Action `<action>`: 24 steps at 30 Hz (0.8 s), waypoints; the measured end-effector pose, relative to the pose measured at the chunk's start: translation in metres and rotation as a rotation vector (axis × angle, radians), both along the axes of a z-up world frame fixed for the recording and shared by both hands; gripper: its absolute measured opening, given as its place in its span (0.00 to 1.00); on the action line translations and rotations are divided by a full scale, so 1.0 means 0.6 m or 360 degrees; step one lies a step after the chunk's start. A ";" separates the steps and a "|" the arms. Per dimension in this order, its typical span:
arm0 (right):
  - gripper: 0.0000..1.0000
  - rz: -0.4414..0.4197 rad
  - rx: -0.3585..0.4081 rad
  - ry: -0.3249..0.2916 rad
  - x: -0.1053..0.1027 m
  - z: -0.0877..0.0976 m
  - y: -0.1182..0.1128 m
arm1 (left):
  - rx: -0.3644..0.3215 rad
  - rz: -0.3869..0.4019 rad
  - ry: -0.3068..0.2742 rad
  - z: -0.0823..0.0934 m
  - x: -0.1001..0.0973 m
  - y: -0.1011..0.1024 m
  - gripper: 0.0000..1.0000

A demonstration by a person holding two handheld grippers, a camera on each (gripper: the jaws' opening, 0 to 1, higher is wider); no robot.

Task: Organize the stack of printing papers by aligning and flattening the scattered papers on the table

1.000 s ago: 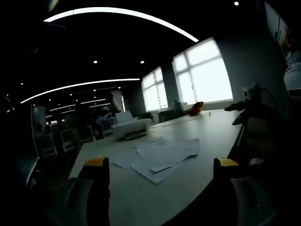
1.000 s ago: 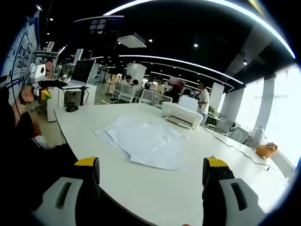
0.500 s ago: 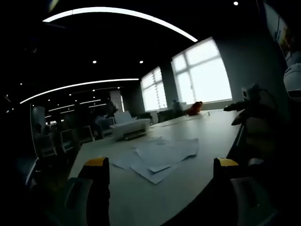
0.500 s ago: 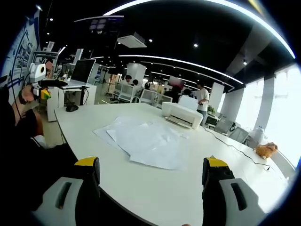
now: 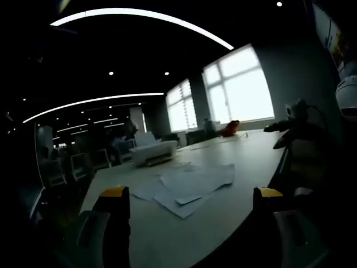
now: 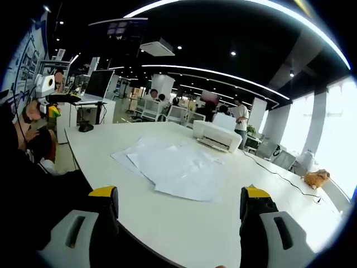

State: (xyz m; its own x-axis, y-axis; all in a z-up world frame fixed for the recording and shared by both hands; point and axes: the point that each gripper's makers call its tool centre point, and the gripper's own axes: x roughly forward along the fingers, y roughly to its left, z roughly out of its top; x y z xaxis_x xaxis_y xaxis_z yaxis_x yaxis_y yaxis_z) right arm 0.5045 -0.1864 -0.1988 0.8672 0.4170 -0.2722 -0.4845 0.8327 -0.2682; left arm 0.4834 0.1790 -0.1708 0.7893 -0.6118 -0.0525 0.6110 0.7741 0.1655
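Note:
A loose pile of white printing papers (image 6: 173, 167) lies fanned out and overlapping on the white table (image 6: 184, 223), short of the printer. In the left gripper view the same papers (image 5: 187, 187) lie mid-table, dim against the bright windows. My right gripper (image 6: 178, 204) is open, its yellow-tipped fingers (image 6: 103, 192) wide apart near the table's near edge, well short of the papers. My left gripper (image 5: 188, 204) is open too, holding nothing, back from the papers.
A white printer (image 6: 216, 135) stands beyond the papers, and it shows as the printer (image 5: 153, 152) in the left gripper view. An orange object (image 6: 316, 178) lies far right by the windows. People stand by desks behind. A cable (image 6: 273, 170) runs across the table.

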 end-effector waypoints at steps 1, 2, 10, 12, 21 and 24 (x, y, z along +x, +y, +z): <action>0.85 0.0001 -0.0001 0.0001 0.000 0.000 0.000 | 0.0000 0.0000 -0.0001 0.000 0.000 0.000 0.94; 0.85 0.0004 -0.0003 0.0003 0.001 -0.001 0.002 | 0.0000 -0.0001 -0.0002 0.000 0.000 -0.001 0.94; 0.85 0.0018 -0.0011 0.0002 0.002 0.000 0.007 | 0.0000 -0.0006 -0.0005 0.002 -0.001 -0.002 0.94; 0.85 0.0020 -0.0013 0.0003 0.004 0.001 0.009 | -0.0001 -0.0008 -0.0007 0.003 -0.001 -0.002 0.94; 0.85 0.0046 -0.0019 -0.0011 0.012 0.007 0.023 | -0.0003 -0.0010 -0.0013 0.004 -0.002 -0.002 0.94; 0.85 0.0060 -0.0024 -0.0010 0.015 0.006 0.030 | -0.0006 -0.0012 -0.0015 0.005 -0.004 -0.003 0.94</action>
